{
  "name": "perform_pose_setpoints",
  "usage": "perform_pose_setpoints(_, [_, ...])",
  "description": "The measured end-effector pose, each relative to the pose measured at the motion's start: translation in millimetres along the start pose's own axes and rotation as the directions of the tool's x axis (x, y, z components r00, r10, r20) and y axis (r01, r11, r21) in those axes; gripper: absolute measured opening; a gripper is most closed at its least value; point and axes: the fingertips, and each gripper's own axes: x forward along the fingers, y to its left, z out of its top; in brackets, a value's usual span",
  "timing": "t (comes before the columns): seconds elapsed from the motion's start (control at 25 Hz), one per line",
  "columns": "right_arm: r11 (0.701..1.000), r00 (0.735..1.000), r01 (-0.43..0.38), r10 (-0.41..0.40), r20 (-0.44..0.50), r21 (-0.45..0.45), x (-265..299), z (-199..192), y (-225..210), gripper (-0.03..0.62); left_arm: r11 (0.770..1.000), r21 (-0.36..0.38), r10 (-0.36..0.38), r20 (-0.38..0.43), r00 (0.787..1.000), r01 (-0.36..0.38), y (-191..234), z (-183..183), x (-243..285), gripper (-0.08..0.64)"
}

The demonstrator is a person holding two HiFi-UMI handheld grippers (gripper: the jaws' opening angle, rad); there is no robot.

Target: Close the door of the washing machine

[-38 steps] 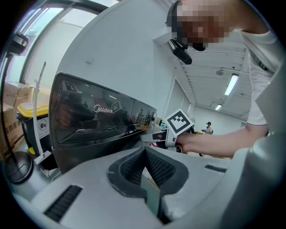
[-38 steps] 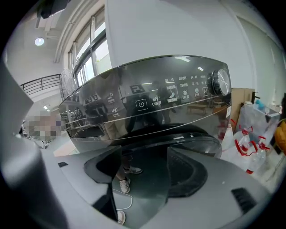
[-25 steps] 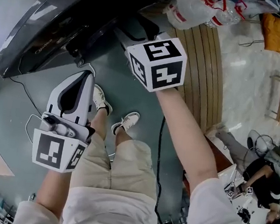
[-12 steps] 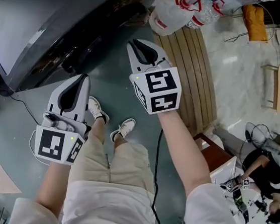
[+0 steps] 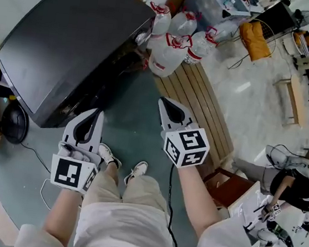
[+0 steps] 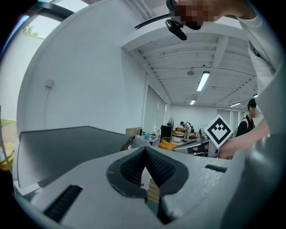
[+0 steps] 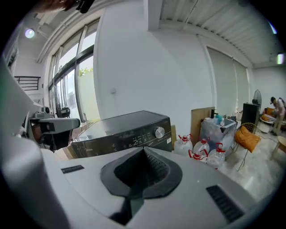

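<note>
Washing machine point(image 5: 70, 37): heavy, rigid. Door: likely stiff, hinged, light-swinging; push free edge, no grasp needed; not seen ajar. Left gripper point(image 5: 95, 114), right gripper point(image 5: 167, 104): jaws together, empty; right just closed.

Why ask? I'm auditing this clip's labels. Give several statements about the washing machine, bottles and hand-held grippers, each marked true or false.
1. The left hand-held gripper is shut and empty. True.
2. The right hand-held gripper grips a bottle. False: its jaws have just closed with nothing between them.
3. Clear plastic water bottles with red caps stand beside the dark grey box-shaped washing machine. True.
4. The washing machine has no knob. False: a round silver knob sits on its front panel.
</note>
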Motion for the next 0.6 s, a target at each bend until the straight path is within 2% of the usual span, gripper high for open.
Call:
perform_pose_setpoints(0.36, [0.996,0.991,0.081,-0.085,0.104,0.037,-93.6,56.1,-18.5,-0.003,0.997,0.063,-0.055,0.092,0.994,0.049,-39.8,82.5,-17.6,0.005])
perform_pose_setpoints(0.6, [0.993,0.977,0.114,-0.111,0.182,-0.008,-145.1,81.1,-13.6,-0.003,0.992,0.125,-0.048,0.145,0.988,0.030,-42.6,127.2,-43.5,0.005])
